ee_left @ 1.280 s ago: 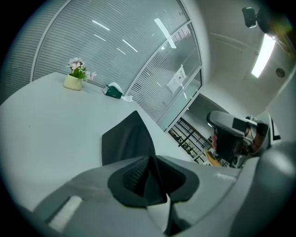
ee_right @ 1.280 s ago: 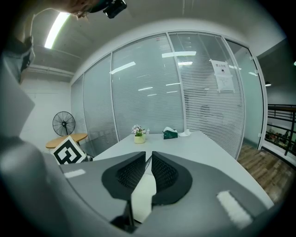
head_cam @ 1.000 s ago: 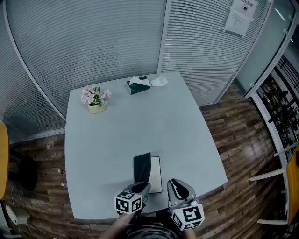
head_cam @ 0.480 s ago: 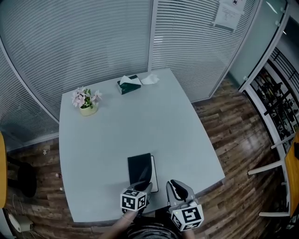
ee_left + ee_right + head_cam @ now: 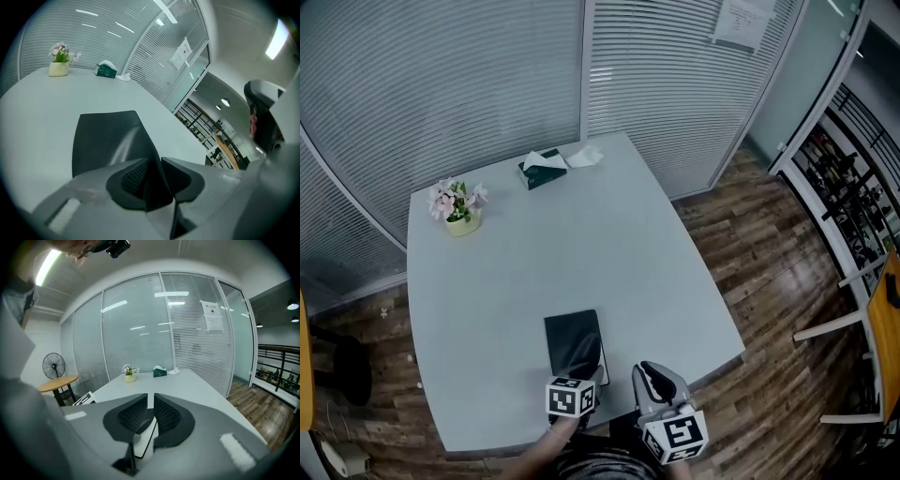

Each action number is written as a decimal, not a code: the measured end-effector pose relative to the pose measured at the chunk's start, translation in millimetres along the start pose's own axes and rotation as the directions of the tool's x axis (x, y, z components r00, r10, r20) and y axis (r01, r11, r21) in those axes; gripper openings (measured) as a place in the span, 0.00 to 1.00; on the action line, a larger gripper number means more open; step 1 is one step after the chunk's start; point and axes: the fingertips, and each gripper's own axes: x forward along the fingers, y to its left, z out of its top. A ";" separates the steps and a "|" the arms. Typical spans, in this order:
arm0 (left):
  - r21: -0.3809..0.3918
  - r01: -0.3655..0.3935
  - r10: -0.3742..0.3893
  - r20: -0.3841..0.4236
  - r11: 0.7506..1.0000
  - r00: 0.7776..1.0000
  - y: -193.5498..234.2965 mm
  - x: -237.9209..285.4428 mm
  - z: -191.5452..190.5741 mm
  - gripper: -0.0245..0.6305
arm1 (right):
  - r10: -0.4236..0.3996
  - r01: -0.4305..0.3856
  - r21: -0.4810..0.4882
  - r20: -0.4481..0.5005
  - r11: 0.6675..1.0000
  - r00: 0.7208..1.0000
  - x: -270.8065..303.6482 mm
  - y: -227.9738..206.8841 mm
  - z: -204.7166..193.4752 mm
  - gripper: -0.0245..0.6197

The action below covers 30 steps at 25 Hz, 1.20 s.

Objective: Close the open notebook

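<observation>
A pale grey table (image 5: 506, 272) with rounded corners fills the head view, standing on a wood floor in front of glass walls with blinds. Near the table's front edge, just ahead of the person, lies the notebook (image 5: 572, 342), dark cover facing up, with a thin sliver of white page showing along its right side.

The left gripper (image 5: 587, 374) reaches down to the notebook's near edge. In the left gripper view its jaws are opening. They stand partly apart, and the cover's near corner curves up between them. The ribbed pad (image 5: 135, 174) on one side stands clear of the cover.

The right gripper (image 5: 654, 370) hangs just beside the left one, at the table's front edge and off the notebook. Its jaws are almost together, with only a thin slit and nothing between them.

At the far edge of the table sits a dark green tissue box (image 5: 540, 169) with a white tissue (image 5: 542, 158) standing out of its top. A loose tissue (image 5: 586, 156) lies just beside it. At the far left corner, a small pale pot (image 5: 462, 225) holds pink flowers (image 5: 450, 197).
</observation>
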 end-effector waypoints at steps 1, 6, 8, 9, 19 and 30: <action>-0.006 -0.003 0.003 -0.002 1.000 1.000 0.3 2.5 -0.9 0.20 | -0.004 0.004 0.001 -0.001 1.000 1.000 -0.4 -2.0 -0.3 0.10; -0.026 -0.023 0.023 -0.002 0.999 1.000 -0.9 12.4 -4.5 0.23 | -0.012 0.012 0.006 -0.004 1.000 1.000 -1.8 -8.3 -2.2 0.10; -0.020 -0.025 0.025 0.000 0.999 1.000 -3.6 16.3 -7.1 0.26 | -0.012 0.012 0.007 -0.005 1.000 1.000 -2.5 -9.7 -3.0 0.10; -0.008 -0.026 0.026 -0.002 1.000 1.000 -5.1 18.2 -8.5 0.27 | -0.012 0.012 0.006 -0.006 1.000 1.000 -2.4 -10.3 -3.1 0.10; -0.045 0.058 -0.058 -0.014 0.997 0.998 -3.1 25.9 -14.8 0.30 | -0.006 0.006 0.004 -0.014 1.000 1.000 4.4 -10.5 -5.4 0.11; -0.020 0.100 -0.099 0.033 0.995 0.995 -4.2 6.3 -8.0 0.25 | 0.015 -0.015 -0.001 -0.027 1.000 1.000 11.3 0.0 -8.1 0.11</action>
